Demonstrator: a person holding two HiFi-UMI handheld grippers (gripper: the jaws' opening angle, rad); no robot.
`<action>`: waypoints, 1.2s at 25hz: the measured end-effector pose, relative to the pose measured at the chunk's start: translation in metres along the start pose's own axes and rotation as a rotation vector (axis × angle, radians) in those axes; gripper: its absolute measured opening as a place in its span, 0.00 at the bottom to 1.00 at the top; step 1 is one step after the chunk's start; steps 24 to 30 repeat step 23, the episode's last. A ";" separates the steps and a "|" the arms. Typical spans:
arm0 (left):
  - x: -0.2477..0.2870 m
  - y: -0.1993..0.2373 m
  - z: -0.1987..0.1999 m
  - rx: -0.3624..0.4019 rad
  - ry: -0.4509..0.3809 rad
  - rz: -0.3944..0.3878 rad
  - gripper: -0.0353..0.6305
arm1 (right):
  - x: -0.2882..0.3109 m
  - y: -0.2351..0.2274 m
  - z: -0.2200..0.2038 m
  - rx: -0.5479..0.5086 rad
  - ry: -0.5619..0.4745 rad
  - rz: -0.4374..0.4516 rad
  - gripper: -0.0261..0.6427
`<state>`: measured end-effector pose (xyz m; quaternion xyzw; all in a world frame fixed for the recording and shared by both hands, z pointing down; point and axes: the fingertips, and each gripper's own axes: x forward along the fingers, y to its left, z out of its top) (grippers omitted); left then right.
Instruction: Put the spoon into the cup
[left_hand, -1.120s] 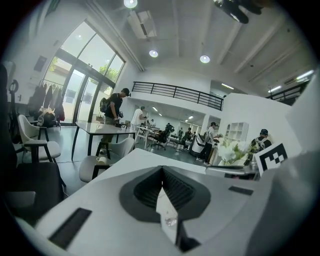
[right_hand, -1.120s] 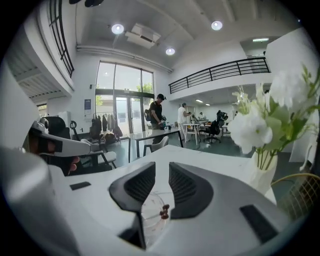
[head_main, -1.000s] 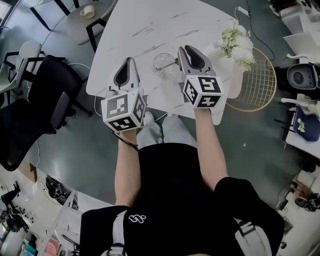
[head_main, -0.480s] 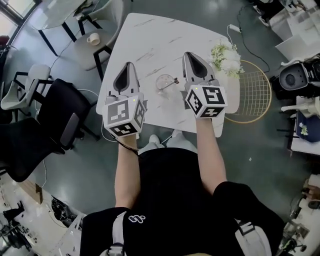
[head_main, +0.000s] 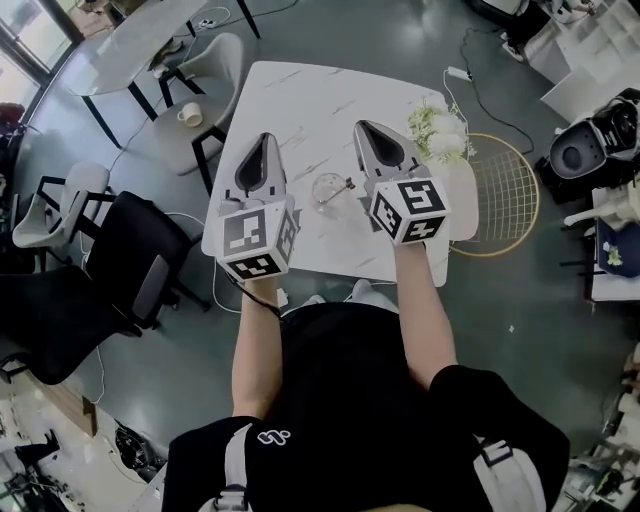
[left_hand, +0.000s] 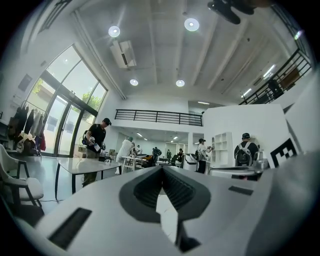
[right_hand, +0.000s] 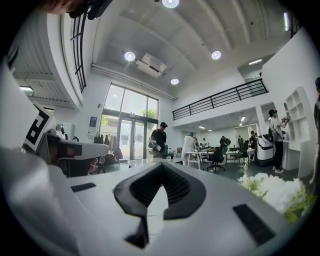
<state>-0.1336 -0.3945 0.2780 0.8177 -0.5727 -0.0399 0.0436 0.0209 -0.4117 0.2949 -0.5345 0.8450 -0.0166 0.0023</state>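
Note:
A clear glass cup (head_main: 327, 189) stands on the white marble table (head_main: 300, 90), and the spoon (head_main: 346, 184) rests in it with its handle leaning out to the right. High above the table, my left gripper (head_main: 264, 138) hangs to the cup's left and my right gripper (head_main: 362, 126) to its right. Both point level across the room, so neither gripper view shows the cup or the spoon. The left gripper (left_hand: 161, 168) has its jaws together with nothing between them. The right gripper (right_hand: 161, 165) is likewise shut and empty.
A bunch of white flowers (head_main: 437, 128) sits at the table's right edge, seen also as flowers (right_hand: 272, 192) beside the right gripper. A gold wire frame (head_main: 505, 190) stands right of the table, a black office chair (head_main: 130, 270) left of it. People stand far off in the hall.
Both grippers have risen well above the table, and the head view now takes in more of the room. The right gripper has drawn away from the spoon's handle. The cup and spoon stay put.

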 end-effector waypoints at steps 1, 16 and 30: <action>0.000 -0.001 -0.001 0.000 0.003 -0.003 0.08 | 0.000 0.002 0.000 -0.003 0.002 0.004 0.05; -0.001 0.006 -0.010 -0.033 0.013 -0.005 0.08 | 0.002 0.008 -0.010 0.002 0.021 0.021 0.05; 0.001 -0.005 -0.017 -0.031 0.023 -0.025 0.08 | 0.000 0.013 -0.010 -0.010 0.022 0.037 0.05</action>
